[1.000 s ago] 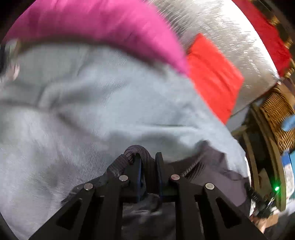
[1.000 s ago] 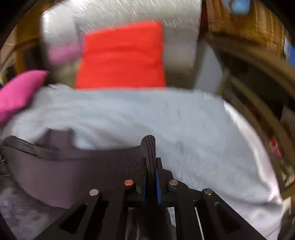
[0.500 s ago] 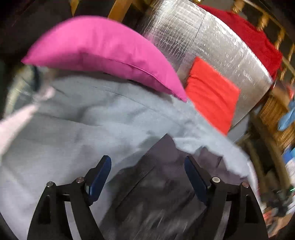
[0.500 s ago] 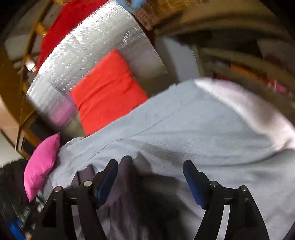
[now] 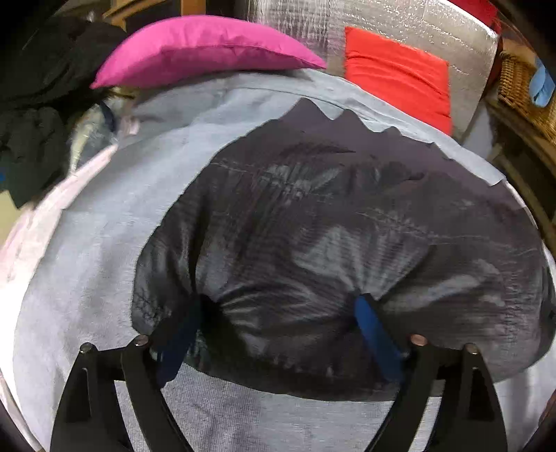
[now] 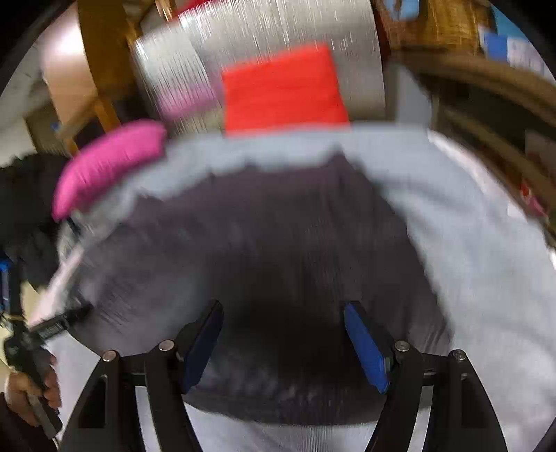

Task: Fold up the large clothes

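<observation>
Left wrist | left tool (image 5: 278, 333) opening, released dark garment (image 5: 330, 226)

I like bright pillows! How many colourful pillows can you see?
2. A pink pillow lies at the far left edge of the grey sheet. A red pillow leans on the silver backing to its right. Others may be hidden.

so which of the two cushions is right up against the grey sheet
The magenta cushion: its lower edge rests on the pale grey sheet. The red cushion leans on the silver padding behind.
</observation>
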A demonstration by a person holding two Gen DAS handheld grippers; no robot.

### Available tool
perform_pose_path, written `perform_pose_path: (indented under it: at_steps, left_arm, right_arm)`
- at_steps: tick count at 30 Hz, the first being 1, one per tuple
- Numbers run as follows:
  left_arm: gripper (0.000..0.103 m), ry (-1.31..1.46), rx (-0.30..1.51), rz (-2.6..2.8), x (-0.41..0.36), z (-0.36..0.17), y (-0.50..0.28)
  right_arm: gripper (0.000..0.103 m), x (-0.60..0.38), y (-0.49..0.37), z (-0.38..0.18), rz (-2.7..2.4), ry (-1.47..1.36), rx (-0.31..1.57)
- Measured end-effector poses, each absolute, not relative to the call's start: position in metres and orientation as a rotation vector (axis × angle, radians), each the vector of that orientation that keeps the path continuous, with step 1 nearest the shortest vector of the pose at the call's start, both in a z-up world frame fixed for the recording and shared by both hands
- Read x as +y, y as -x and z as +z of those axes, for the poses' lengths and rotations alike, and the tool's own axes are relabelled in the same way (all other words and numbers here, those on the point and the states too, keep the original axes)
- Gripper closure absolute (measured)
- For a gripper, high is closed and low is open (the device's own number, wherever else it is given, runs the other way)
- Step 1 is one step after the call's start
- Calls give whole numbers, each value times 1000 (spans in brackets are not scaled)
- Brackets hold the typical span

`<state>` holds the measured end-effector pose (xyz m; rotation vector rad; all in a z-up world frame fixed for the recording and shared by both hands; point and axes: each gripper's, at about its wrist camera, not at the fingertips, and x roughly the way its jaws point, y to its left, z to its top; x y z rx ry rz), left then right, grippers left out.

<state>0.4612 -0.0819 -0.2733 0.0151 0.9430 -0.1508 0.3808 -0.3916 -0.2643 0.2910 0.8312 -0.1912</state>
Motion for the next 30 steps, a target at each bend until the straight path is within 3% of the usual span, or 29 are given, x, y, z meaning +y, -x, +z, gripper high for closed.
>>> perform_pose_path:
  at_steps: [10, 16, 25, 30]
  left_arm:
    - [13, 18, 780, -122, -79, -239, -420]
    - [13, -59, 692, -124, -97, -227, -422]
    - [13, -117, 682, -109, -109, -233, -433]
    - [13, -148, 692, -103, -117, -241, -440]
  right_arm:
    - [28, -380, -354, -229, -180, -248, 675]
    - [28, -382, -390, -271, -153, -294, 835]
    - [28, -396, -394, -249, -158, -333, 683]
    - [28, -421, -408, -270, -223, -399, 760]
